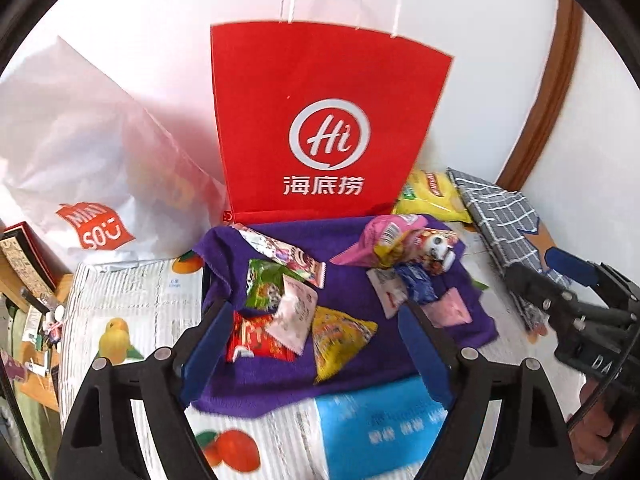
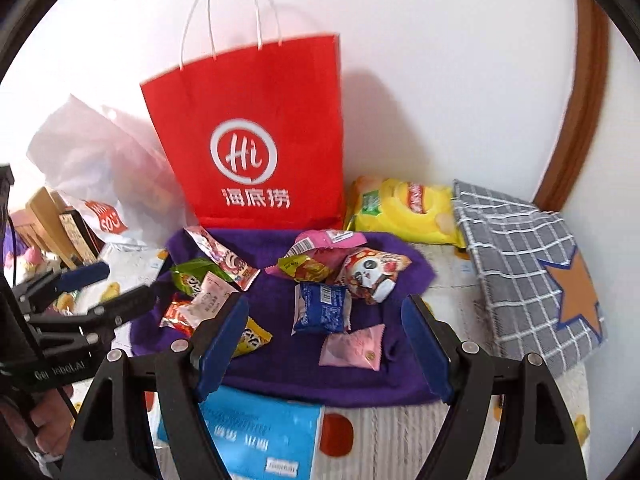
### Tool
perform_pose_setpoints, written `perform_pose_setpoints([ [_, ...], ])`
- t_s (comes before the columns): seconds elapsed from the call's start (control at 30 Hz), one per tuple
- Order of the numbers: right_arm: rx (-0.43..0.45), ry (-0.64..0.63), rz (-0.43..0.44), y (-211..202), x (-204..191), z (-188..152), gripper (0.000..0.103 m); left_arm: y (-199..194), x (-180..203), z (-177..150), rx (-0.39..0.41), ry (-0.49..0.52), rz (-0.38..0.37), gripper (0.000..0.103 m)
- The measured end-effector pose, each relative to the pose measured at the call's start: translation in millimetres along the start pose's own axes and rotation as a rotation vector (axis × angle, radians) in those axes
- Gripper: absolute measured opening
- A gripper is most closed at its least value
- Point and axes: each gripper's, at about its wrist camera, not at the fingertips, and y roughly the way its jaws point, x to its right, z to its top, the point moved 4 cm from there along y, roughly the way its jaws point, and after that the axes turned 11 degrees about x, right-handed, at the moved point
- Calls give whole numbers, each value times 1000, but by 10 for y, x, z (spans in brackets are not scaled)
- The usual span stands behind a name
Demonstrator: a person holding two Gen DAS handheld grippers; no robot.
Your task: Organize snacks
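Note:
Several snack packets lie on a purple towel (image 1: 360,364) (image 2: 280,360): a yellow triangular packet (image 1: 340,340), a red packet (image 1: 256,340), a pale pink packet (image 2: 354,346), a blue packet (image 2: 320,308) and a panda packet (image 2: 372,276). My left gripper (image 1: 316,352) is open and empty, hovering over the left pile. My right gripper (image 2: 324,344) is open and empty above the blue and pink packets. Each gripper shows at the edge of the other's view. A red paper bag (image 1: 320,128) (image 2: 256,140) stands upright behind the towel.
A white plastic bag (image 1: 88,152) lies left of the red bag. A yellow chip bag (image 2: 404,208) and a grey checked cloth bag (image 2: 528,264) lie at the right. A blue booklet (image 2: 256,432) lies in front on a fruit-print sheet (image 1: 132,312). A wall stands behind.

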Motion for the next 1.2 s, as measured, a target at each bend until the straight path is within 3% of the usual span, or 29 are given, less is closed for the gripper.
perform_pose_setpoints([
  [0.33,57,31,7,-799,33,-143,83,-838,82,-263,54,-8,39,88],
  [1.03,158,46,33,-2164,123,-817,88,-2170,362,-844,207,-21,102,97],
  [1.2,197,48,26,-2416,145,-916,96,-2377,412,-913,237,-16,124,98],
])
